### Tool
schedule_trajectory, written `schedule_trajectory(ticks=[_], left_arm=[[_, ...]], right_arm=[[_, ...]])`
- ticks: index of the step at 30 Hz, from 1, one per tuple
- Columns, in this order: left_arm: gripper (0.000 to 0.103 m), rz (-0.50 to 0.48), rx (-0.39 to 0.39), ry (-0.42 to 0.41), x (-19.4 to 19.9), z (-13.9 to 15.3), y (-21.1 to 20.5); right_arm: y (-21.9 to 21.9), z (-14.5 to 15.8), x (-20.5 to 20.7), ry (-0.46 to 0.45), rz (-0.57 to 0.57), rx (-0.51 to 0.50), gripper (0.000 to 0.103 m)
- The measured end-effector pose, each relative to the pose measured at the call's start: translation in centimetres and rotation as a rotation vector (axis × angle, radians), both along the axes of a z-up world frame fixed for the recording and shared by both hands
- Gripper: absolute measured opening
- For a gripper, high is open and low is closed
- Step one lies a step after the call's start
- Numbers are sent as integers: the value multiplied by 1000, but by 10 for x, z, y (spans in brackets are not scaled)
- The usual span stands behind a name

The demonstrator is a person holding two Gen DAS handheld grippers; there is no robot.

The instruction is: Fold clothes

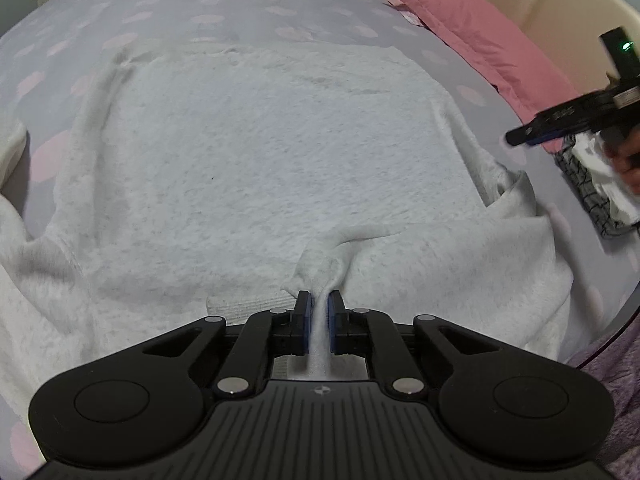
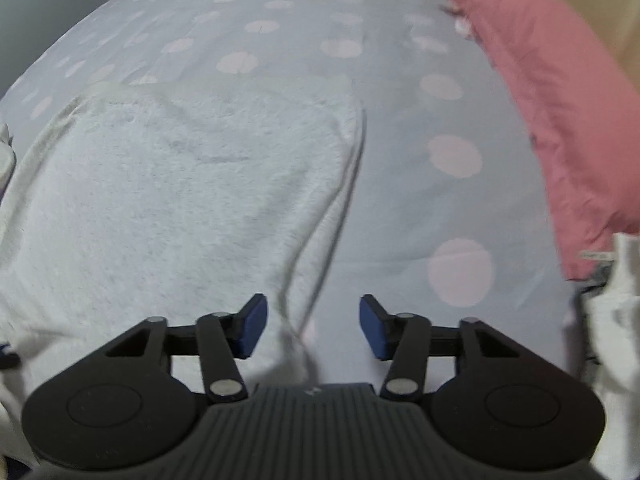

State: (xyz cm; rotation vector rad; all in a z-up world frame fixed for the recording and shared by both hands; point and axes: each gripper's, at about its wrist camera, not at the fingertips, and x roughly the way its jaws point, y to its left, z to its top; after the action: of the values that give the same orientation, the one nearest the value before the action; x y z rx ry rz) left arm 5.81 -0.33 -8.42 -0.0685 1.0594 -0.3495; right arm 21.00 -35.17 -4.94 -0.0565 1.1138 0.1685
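My left gripper point(image 1: 319, 312) points steeply down, blue pads pinched tight on a ridge of the white garment point(image 1: 260, 152). My right gripper point(image 2: 314, 326) tilts down too, jaws apart, gripping nothing.

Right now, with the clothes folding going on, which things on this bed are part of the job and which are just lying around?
Part of the job:
- white fleece garment, spread on the bed
- left gripper, pinching its near edge
- right gripper, open above its right side

Just lying about:
- pink pillow
- spotted bedsheet
- heap of other cloth at the bed's right edge
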Motion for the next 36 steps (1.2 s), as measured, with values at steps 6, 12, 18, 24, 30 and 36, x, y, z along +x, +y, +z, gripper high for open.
schedule_trajectory(ticks=[6,12,18,24,30,36], left_arm=[[6,1,-23,6,1,-3,5],[6,5,-32,11,2,-5,7],[6,10,-23,-2,1,-3,5],[6,13,-57,-89,-5,15,6],[5,-6,-62,-94,-4,17,-2],[5,4,-28,-84,0,14,-7]], right_arm=[[21,-28,11,96,62,-6,53],[-1,-48,11,181,19,37,55],[4,-37,-1,166,71,63,20],[27,-21,-15,57,187,-224,14],[-14,-40,-4,58,15,-512,1],[-48,-27,-8,71,-119,-127,11]])
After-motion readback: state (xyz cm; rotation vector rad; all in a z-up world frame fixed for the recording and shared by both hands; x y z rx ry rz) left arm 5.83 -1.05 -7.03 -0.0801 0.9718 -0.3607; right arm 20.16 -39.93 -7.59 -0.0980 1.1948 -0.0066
